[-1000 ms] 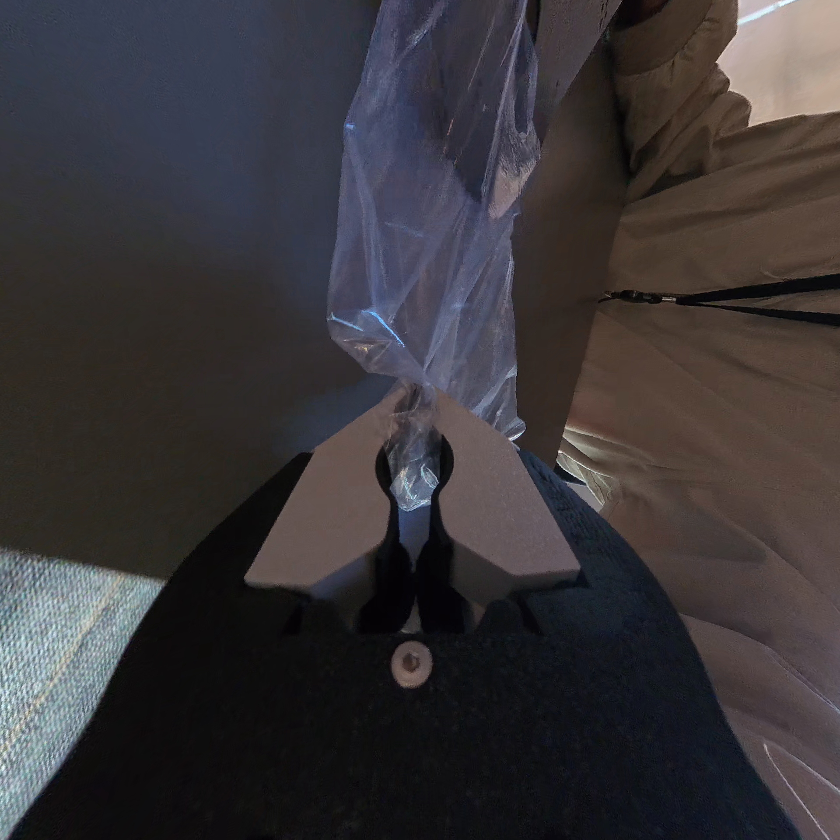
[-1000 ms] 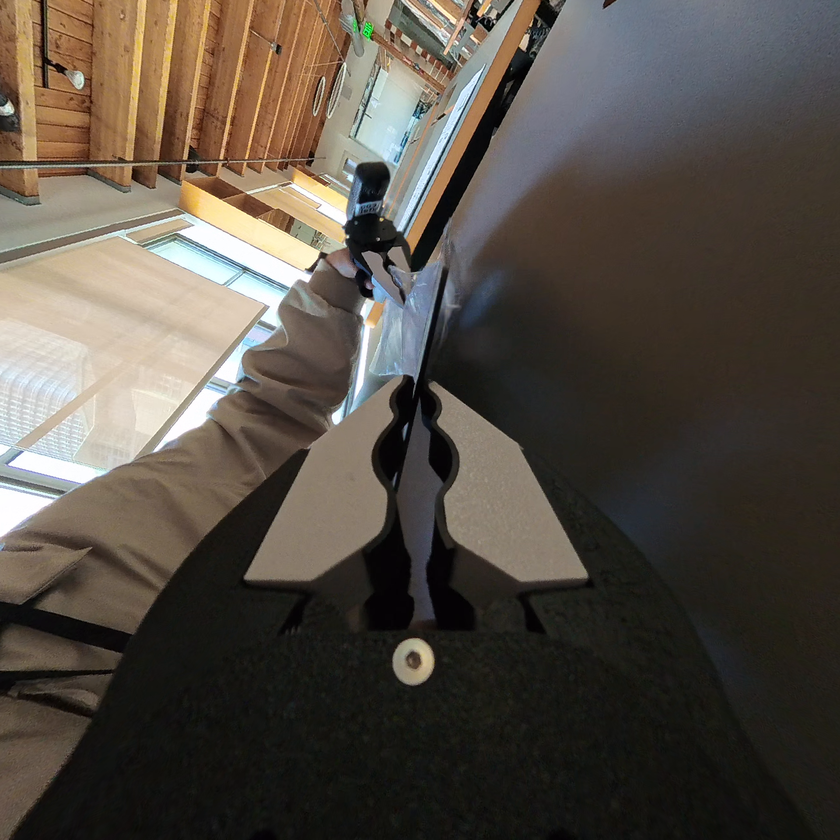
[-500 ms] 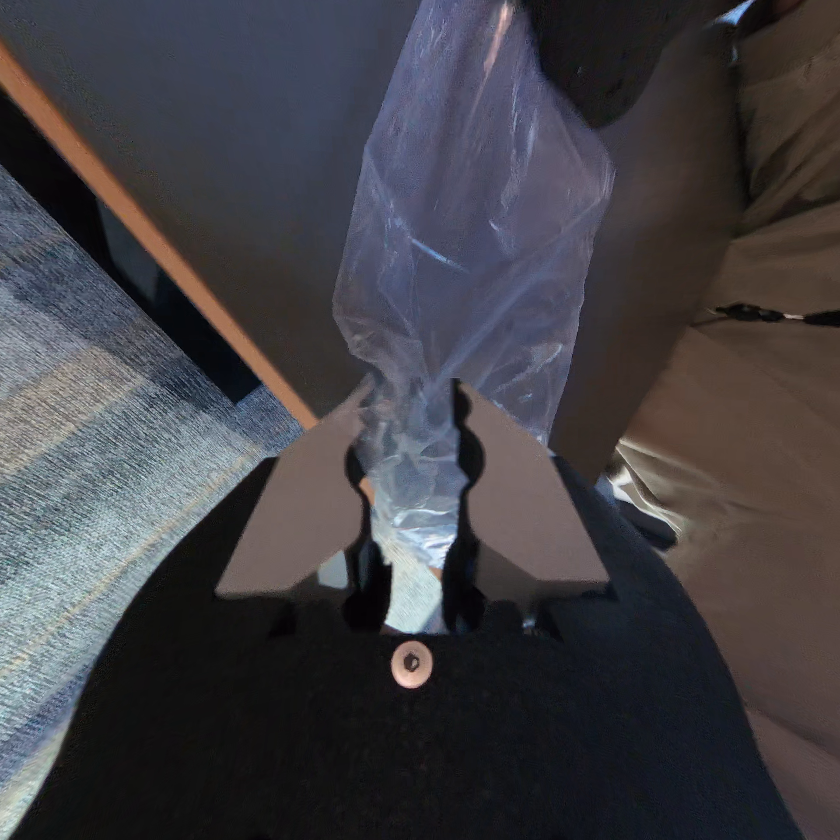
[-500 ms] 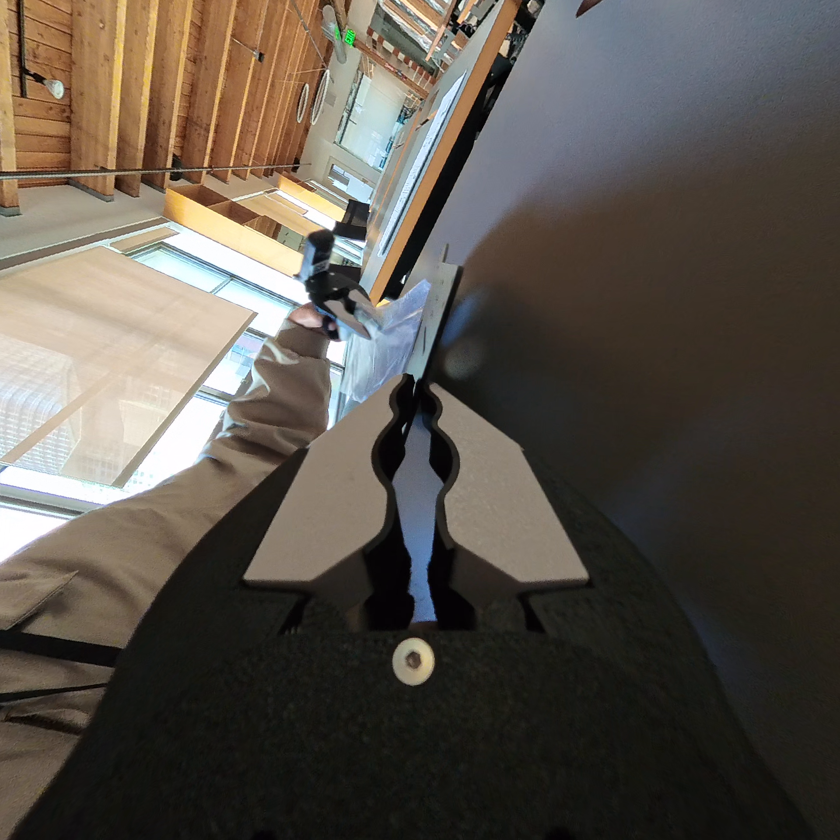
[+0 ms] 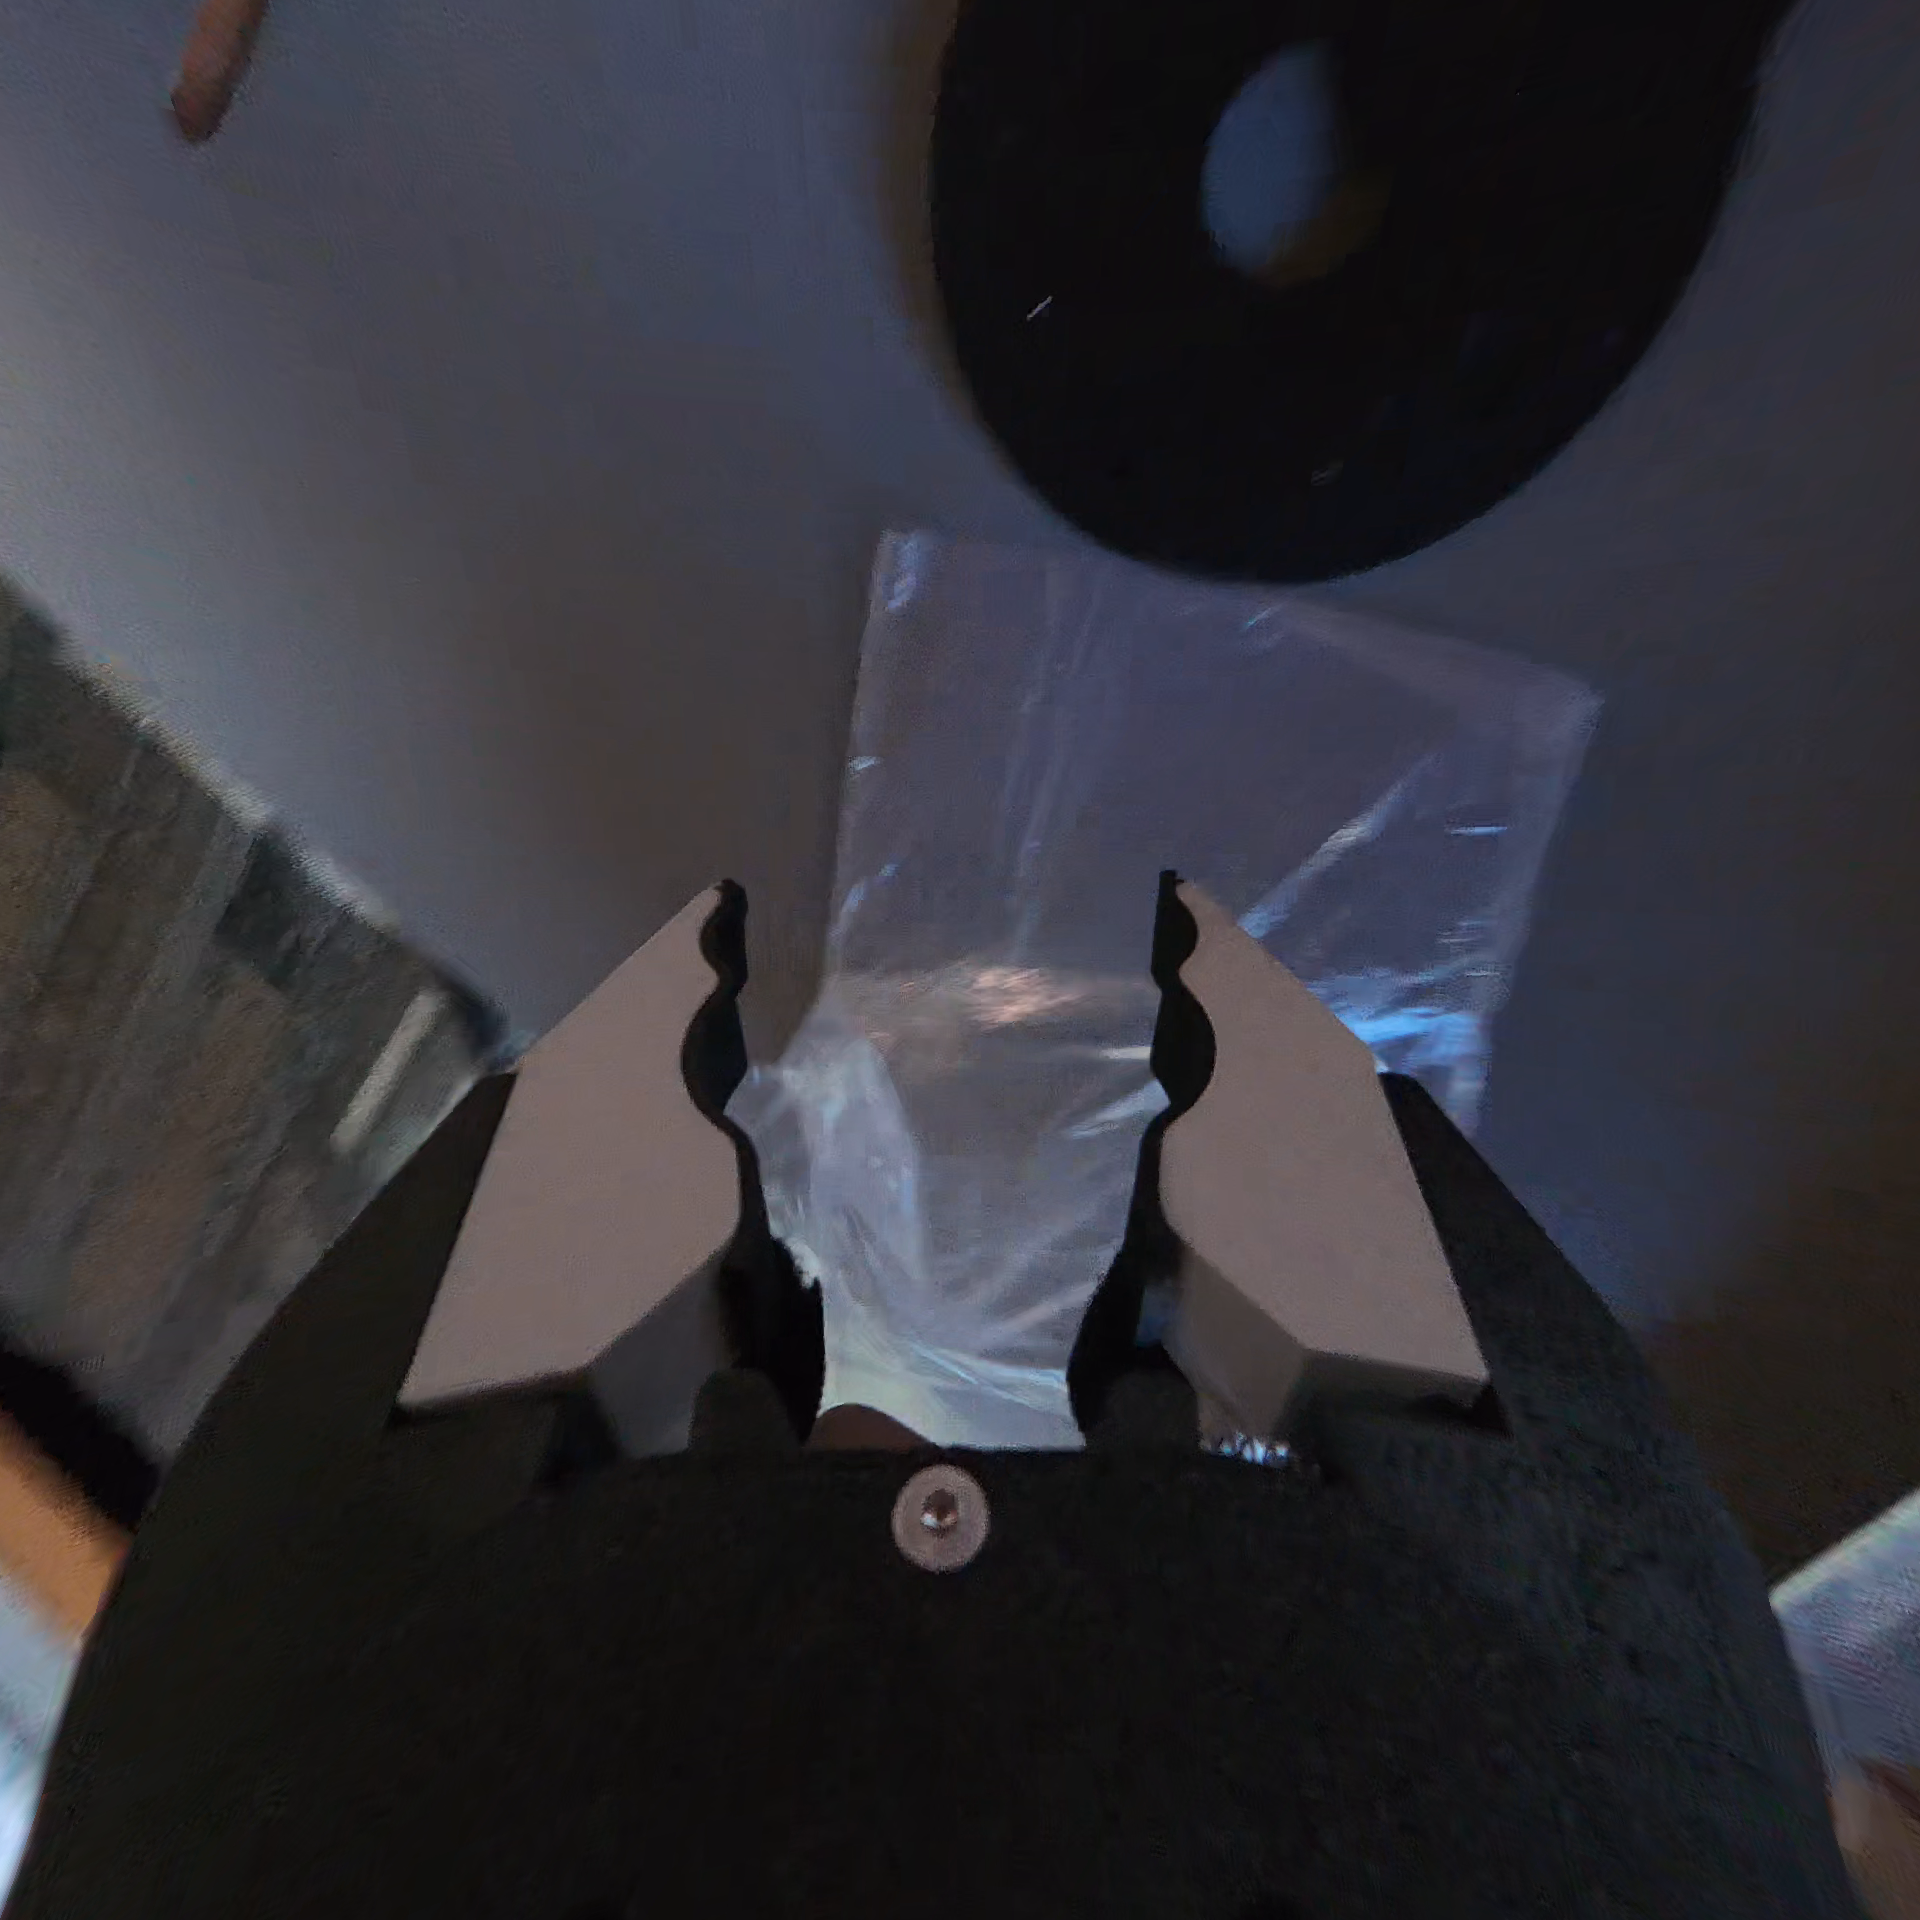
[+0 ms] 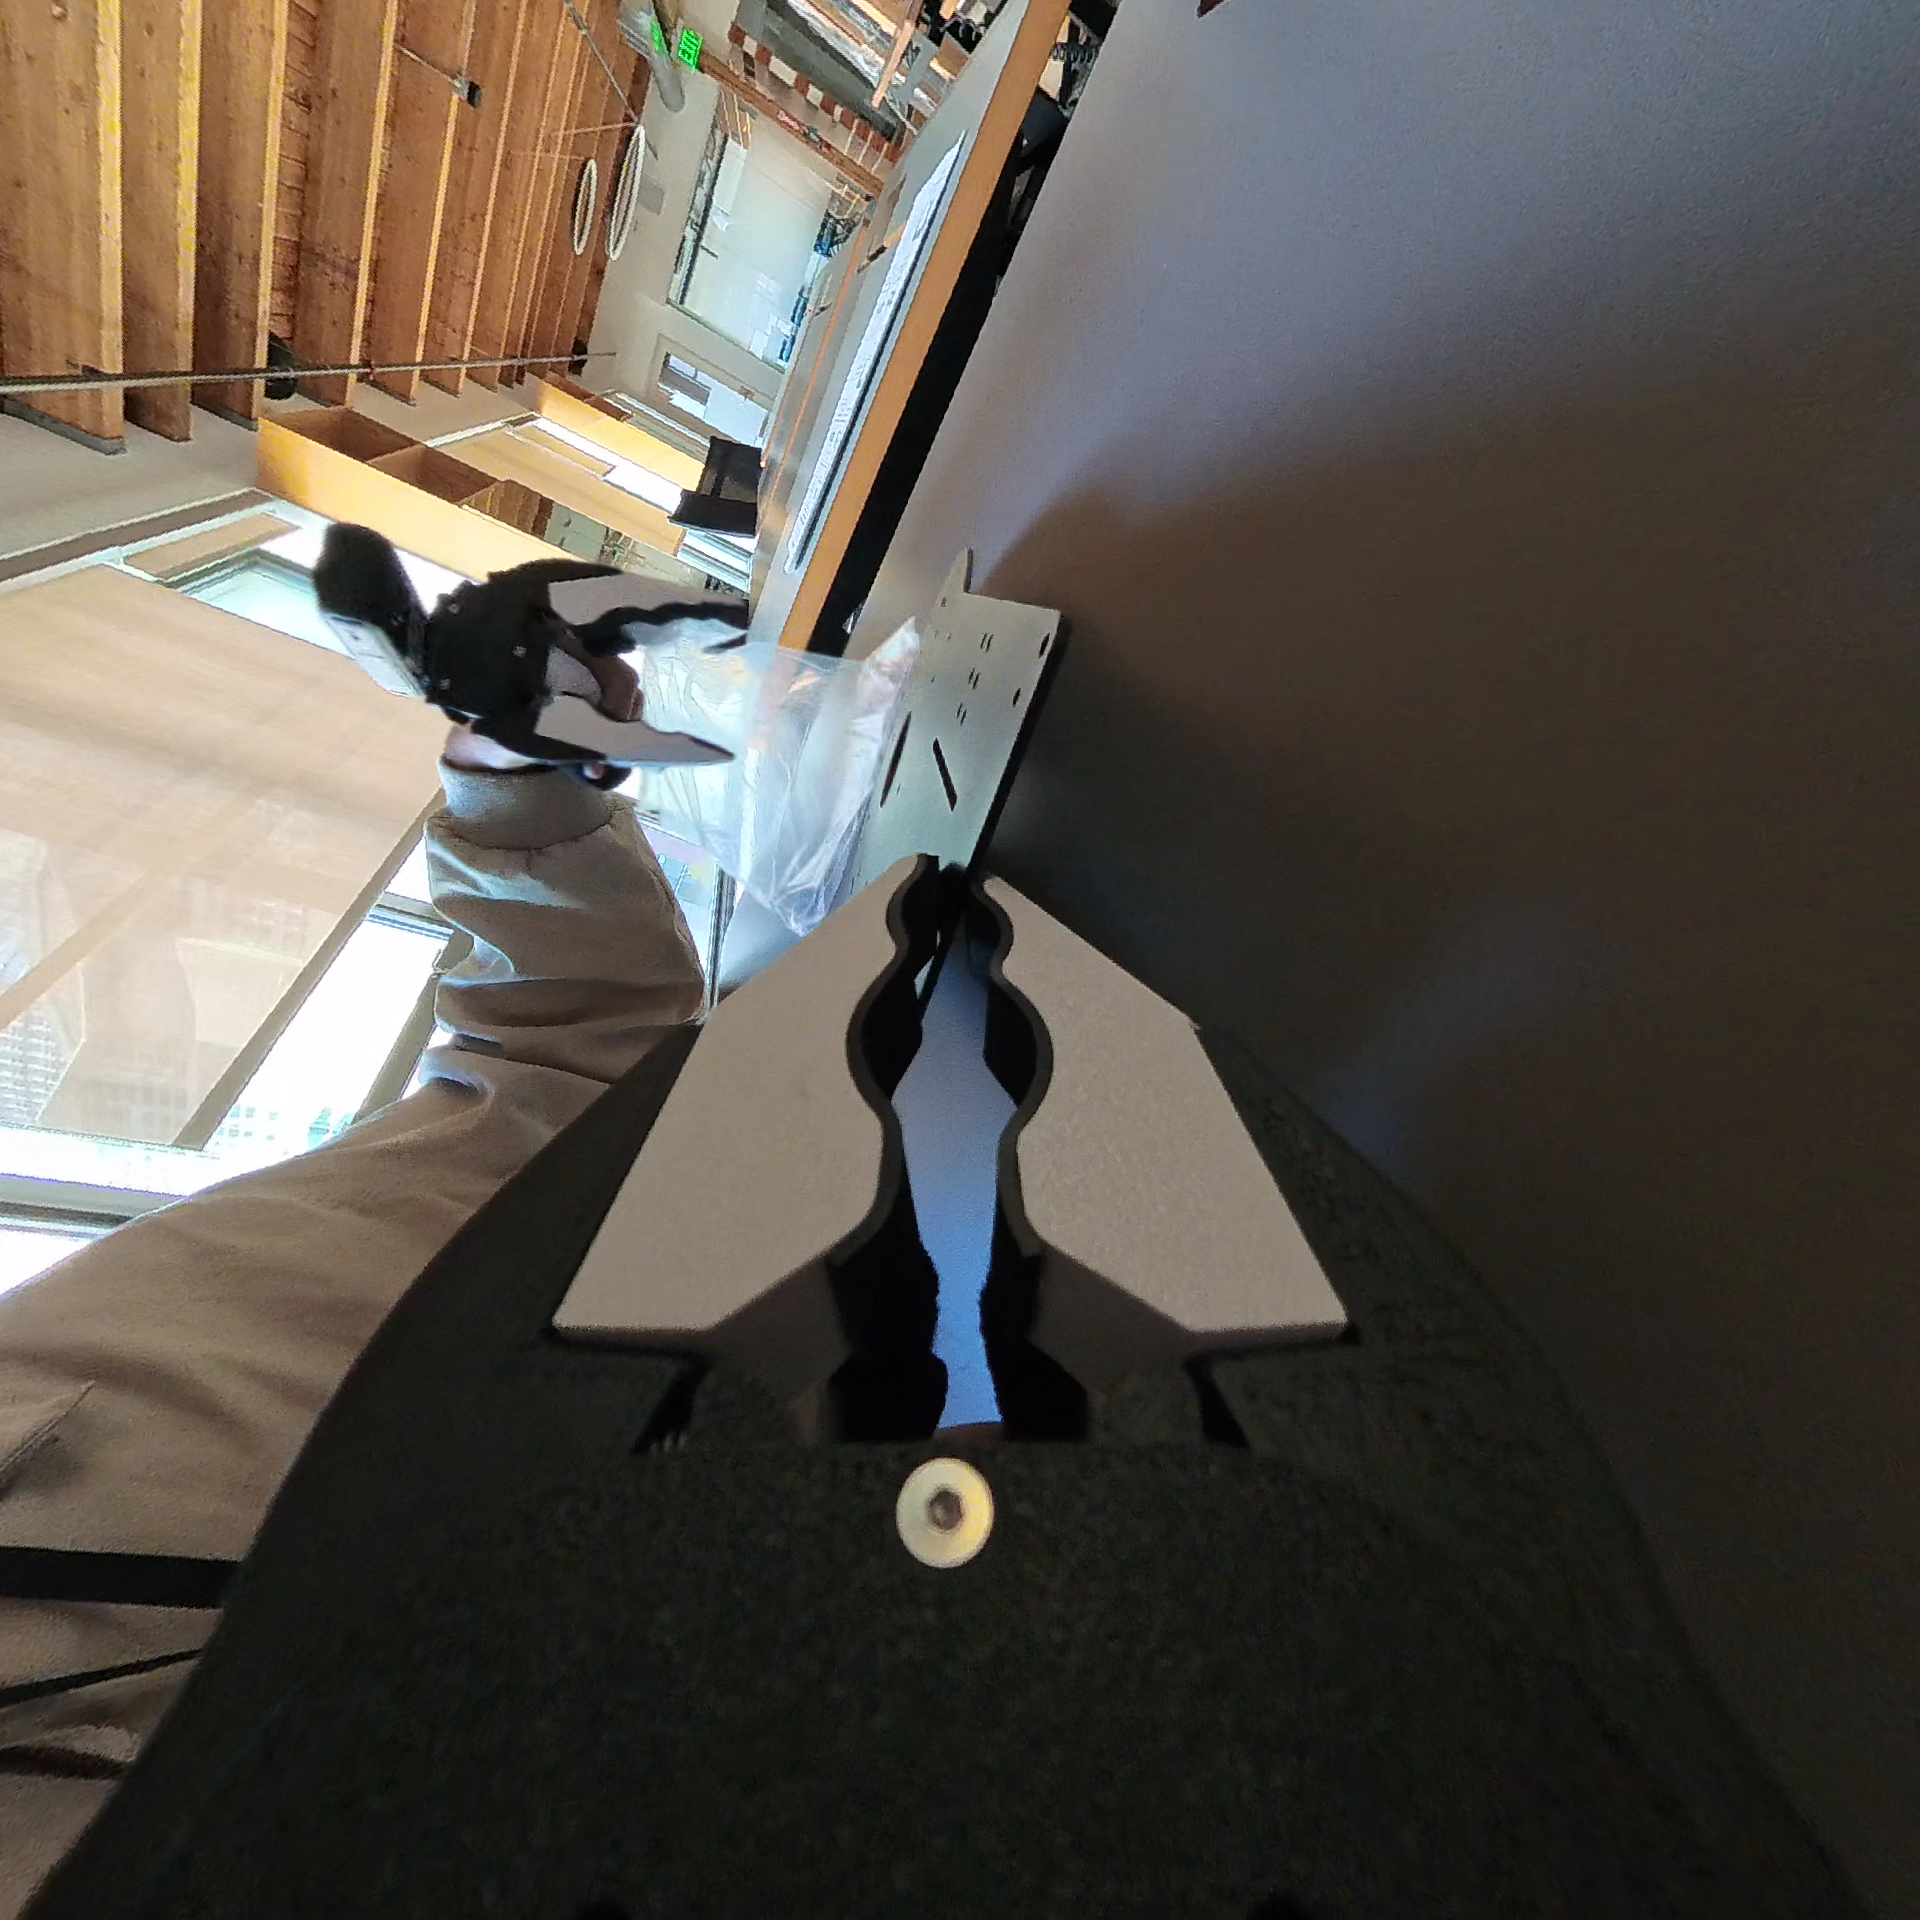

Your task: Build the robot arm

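My right gripper [image 6: 954, 873] is shut on the near edge of a thin grey metal plate [image 6: 977, 707] with holes and slots, held against a dark grey surface [image 6: 1455, 520]. A clear plastic bag [image 6: 790, 769] hangs against the plate's left face; I cannot tell whether the plate is inside it. My left gripper [image 5: 951, 883] is open, and the bag [image 5: 1143, 790] lies spread between and beyond its fingers. In the right wrist view the left gripper [image 6: 722, 681] shows farther off, its jaws wide apart at the bag's far end.
A blurred dark round shape [image 5: 1299, 312] with a pale hole sits just beyond the bag. A beige sleeve [image 6: 540, 935] reaches to the left gripper. Patterned carpet [image 5: 156, 987] lies at the left. Wooden beams [image 6: 208, 156] and windows [image 6: 260, 987] fill the background. The left gripper's tips are roughly 35 centimetres from the right gripper's. From my left tips it is roughly 15 centimetres to the blurred dark round shape [image 5: 1299, 312]; from my right, 20 centimetres.
My left gripper has opened and let go of the bunched bag, which now lies spread out. Its view has swung round. The right gripper stays shut on the plate, whose face now shows.
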`<move>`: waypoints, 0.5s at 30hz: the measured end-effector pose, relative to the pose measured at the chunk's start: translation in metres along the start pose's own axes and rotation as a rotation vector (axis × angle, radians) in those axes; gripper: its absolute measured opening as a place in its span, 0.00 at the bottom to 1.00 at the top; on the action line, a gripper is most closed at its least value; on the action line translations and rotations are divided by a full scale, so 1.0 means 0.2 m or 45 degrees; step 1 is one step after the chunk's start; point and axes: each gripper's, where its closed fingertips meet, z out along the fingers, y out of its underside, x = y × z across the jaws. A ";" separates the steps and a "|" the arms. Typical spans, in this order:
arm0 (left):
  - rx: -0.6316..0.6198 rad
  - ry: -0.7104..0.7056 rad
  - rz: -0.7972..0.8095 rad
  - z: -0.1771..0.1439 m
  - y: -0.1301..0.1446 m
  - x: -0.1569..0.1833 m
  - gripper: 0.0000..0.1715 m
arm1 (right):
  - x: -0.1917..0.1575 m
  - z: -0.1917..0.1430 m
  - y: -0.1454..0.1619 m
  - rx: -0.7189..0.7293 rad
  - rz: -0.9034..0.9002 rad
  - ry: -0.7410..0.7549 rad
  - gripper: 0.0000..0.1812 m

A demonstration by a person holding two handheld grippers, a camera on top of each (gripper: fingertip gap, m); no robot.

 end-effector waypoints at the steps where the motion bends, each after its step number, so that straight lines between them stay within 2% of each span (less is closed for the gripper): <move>1: -0.065 -0.095 0.014 0.03 0.04 -0.07 0.46 | 0.00 0.00 0.00 -0.002 0.000 0.002 0.02; 3: -0.136 -0.256 -0.009 0.01 0.07 -0.22 0.52 | 0.00 0.00 0.00 -0.003 0.001 0.006 0.02; 5: -0.013 -0.347 -0.037 -0.10 -0.02 -0.29 0.52 | 0.01 0.00 0.00 -0.004 0.000 0.010 0.02; 7: 0.149 -0.382 -0.049 -0.23 -0.17 -0.29 0.52 | 0.01 0.00 0.00 -0.004 0.000 0.011 0.02; 8: 0.215 -0.332 -0.034 -0.26 -0.24 -0.24 0.51 | 0.01 0.00 0.00 -0.004 0.001 0.012 0.02; 10: 0.291 -0.134 0.045 -0.21 -0.36 -0.01 0.48 | 0.01 0.00 0.00 -0.004 0.001 0.015 0.02; 13: 0.241 0.100 0.176 0.06 -0.45 0.36 0.49 | 0.01 0.00 0.00 -0.004 0.000 0.015 0.02; 15: 0.249 0.192 0.180 0.19 -0.50 0.51 0.49 | 0.01 0.00 0.00 -0.002 0.003 0.014 0.02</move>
